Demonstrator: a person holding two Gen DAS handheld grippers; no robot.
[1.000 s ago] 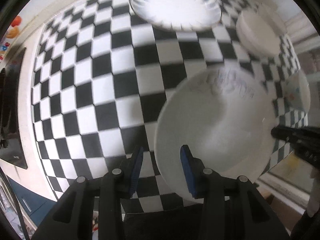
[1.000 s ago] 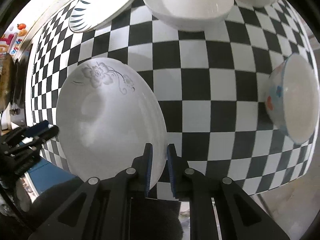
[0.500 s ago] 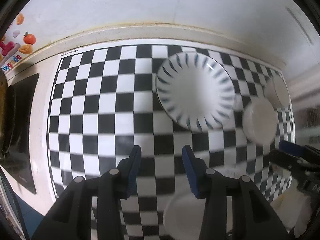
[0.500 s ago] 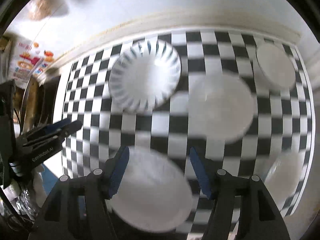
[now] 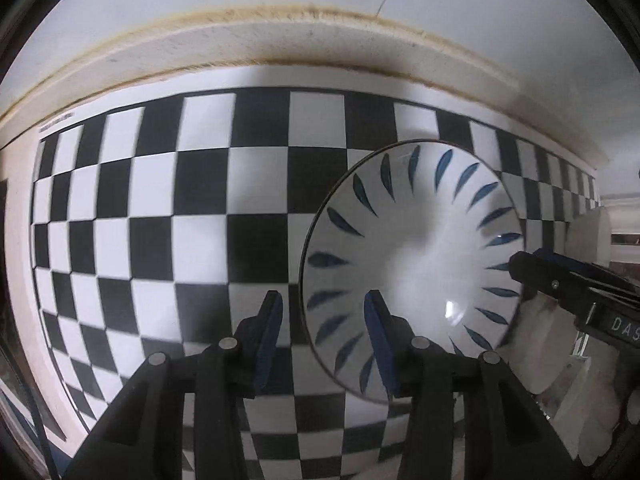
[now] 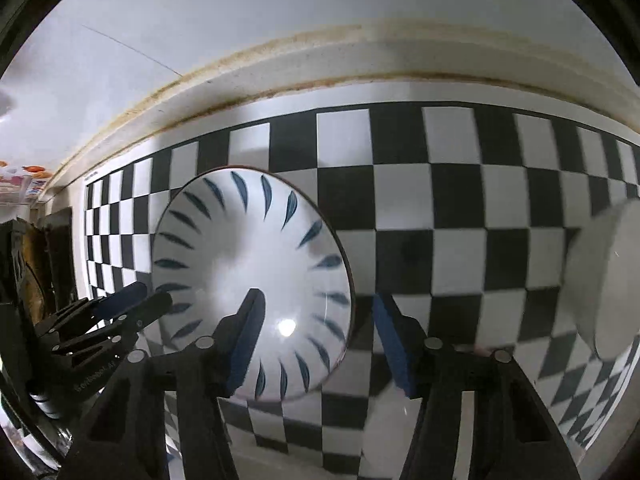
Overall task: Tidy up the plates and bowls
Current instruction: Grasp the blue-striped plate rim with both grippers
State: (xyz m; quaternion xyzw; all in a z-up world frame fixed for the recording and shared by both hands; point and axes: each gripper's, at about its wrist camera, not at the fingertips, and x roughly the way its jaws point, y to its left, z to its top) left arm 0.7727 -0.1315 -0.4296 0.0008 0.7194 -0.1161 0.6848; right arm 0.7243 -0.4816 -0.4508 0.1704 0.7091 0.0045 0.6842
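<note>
Blue-leaf plate (image 5: 416,264) lies flat on the checkered mat (image 5: 160,216), and both my grippers straddle its edge from opposite sides. My left gripper (image 5: 322,336) stands partly open and empty, the plate's left rim between its pads without contact. My right gripper (image 6: 316,340) is wider, its jaws closing, with the right rim between them, and nothing is gripped yet. To lift it well, I judge each near pad must slip under the lip before I squeeze, both sides together, so the glazed plate stays level. Farther right sits a plain white bowl (image 6: 608,276). Past the mat's far edge runs the stained counter ledge (image 5: 280,44). On the right gripper's body I read only "DAS"; the mat's small printed line is too blurred.
</note>
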